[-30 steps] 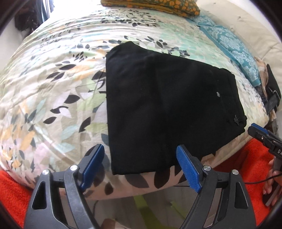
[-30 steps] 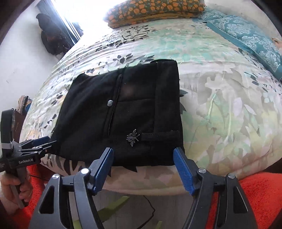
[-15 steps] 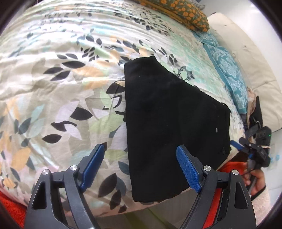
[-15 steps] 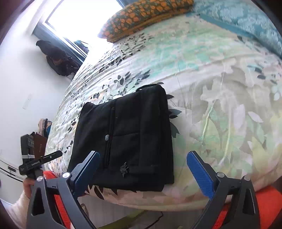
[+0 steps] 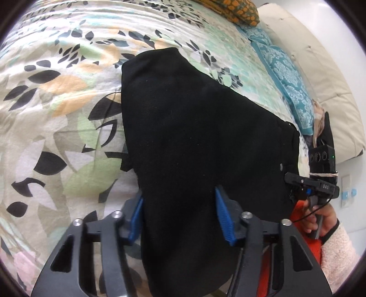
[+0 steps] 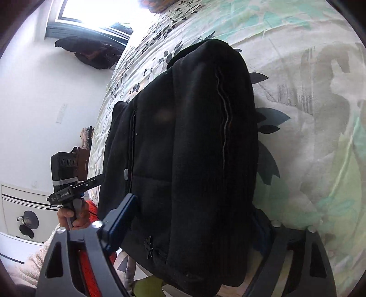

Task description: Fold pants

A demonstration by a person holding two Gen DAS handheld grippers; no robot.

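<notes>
The folded black pants (image 5: 194, 137) lie on the floral bedspread (image 5: 57, 102), their near edge at the bed's side. My left gripper (image 5: 178, 196) straddles the near left part of that edge. Its jaws are closing, and black cloth fills the gap and meets both blue pads. In the right wrist view the thick waistband end of the pants (image 6: 194, 148) stands between the closing jaws of my right gripper (image 6: 196, 205). The left pad's face still shows and the right finger is hidden behind the cloth. Each view also shows the other gripper at the pants' side: right gripper (image 5: 297, 185), left gripper (image 6: 96, 179).
An orange patterned pillow (image 5: 233, 11), a teal cushion (image 5: 288, 75) and a cream cushion (image 5: 320, 68) lie at the far side of the bed. Red-orange fabric (image 5: 270, 262) shows below the bed's edge. A hand (image 5: 320, 219) in a fluffy sleeve holds the right gripper. Dark clothes (image 6: 91, 52) hang by the window.
Both grippers came down and forward onto the pants' near edge. Their jaws, wide and clear of the cloth before, have narrowed around it. Both views rolled and tilted downward.
</notes>
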